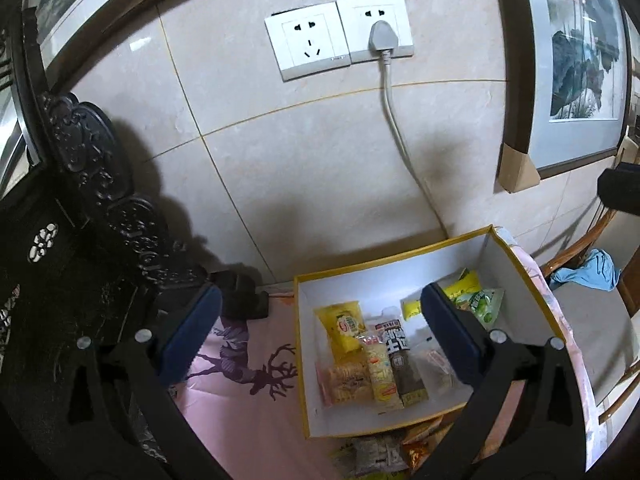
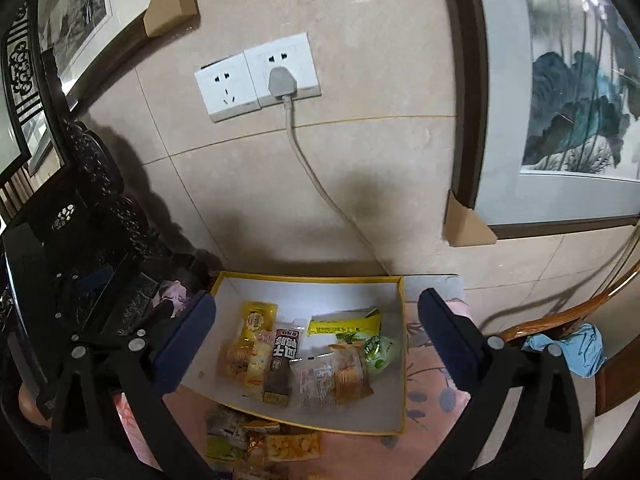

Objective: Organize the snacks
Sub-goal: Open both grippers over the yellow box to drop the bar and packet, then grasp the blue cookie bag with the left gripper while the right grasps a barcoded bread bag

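Observation:
A yellow-edged white box sits on a pink deer-print cloth against the tiled wall. Inside lie several snack packets: a yellow pouch, a dark brown bar, a green packet and a clear-wrapped biscuit pack. More packets lie on the cloth in front of the box. My left gripper hovers open above the box's left wall, its right finger over the box. My right gripper stands open over the box, nothing between its fingers.
A carved black wooden chair stands to the left. Wall sockets with a grey plug and its cord hang behind the box. Framed pictures lean on the wall. A blue cloth lies on a wooden chair at right.

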Tool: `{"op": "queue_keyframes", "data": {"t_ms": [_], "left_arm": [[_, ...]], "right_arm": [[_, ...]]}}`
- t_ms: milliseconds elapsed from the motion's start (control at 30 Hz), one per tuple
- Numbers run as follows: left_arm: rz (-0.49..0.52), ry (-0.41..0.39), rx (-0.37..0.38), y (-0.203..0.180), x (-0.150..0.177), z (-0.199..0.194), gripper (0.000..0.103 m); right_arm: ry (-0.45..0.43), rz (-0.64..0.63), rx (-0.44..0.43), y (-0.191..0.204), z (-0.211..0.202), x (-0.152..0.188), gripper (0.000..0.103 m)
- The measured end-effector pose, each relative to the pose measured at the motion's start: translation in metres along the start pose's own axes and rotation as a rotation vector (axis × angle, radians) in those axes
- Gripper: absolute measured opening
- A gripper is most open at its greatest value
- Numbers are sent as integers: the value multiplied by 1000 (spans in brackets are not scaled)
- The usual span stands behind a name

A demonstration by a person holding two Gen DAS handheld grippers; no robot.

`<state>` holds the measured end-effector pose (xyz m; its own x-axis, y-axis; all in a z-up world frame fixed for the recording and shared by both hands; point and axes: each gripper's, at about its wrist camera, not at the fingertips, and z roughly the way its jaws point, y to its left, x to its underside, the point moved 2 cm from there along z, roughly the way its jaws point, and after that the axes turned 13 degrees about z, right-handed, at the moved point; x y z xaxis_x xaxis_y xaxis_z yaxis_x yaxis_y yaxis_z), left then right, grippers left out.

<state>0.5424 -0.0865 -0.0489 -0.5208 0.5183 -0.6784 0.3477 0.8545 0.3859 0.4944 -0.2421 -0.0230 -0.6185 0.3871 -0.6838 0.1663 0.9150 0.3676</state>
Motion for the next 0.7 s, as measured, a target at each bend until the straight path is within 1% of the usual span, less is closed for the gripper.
{"op": "queue_keyframes", "data": {"t_ms": [133, 200, 267, 300, 333, 367, 400, 433, 467, 500, 533, 633, 700], "left_arm": [[-4, -4, 3, 2, 2, -17, 101], [2, 32, 0, 1, 10, -21, 101], [-5, 48, -21, 0, 29, -28, 101], [-16, 63, -22, -1, 40, -30, 101], [-27, 85, -11, -3, 53, -32, 101], [-33, 116, 20, -7, 72, -34, 101], [-35, 136, 35, -11, 87, -36, 101], [-33, 168, 43, -16, 108, -39, 101], [-31, 190, 37, -19, 123, -41, 101], [-29, 211, 32, -22, 139, -43, 101], [-27, 247, 37, -25, 159, -45, 101], [-32, 326, 75, -33, 198, -46, 101], [-23, 379, 88, -42, 222, -46, 101]], "right_arm": [[-20, -7, 65, 0, -18, 4, 102], [-49, -36, 98, 2, -30, 10, 102], [-82, -41, 134, -2, -42, 23, 102], [-88, -39, 153, -7, -45, 36, 102], [-75, -40, 165, -13, -43, 51, 102], [-29, -36, 184, -22, -36, 76, 102], [25, -24, 204, -32, -26, 97, 102], [96, 4, 216, -46, -11, 129, 102], [132, 30, 218, -55, -1, 150, 102], [151, 51, 244, -65, 8, 174, 102], [170, 57, 291, -73, 16, 197, 102], [255, 80, 293, -81, 40, 237, 102], [305, 135, 283, -85, 58, 258, 102]]}}
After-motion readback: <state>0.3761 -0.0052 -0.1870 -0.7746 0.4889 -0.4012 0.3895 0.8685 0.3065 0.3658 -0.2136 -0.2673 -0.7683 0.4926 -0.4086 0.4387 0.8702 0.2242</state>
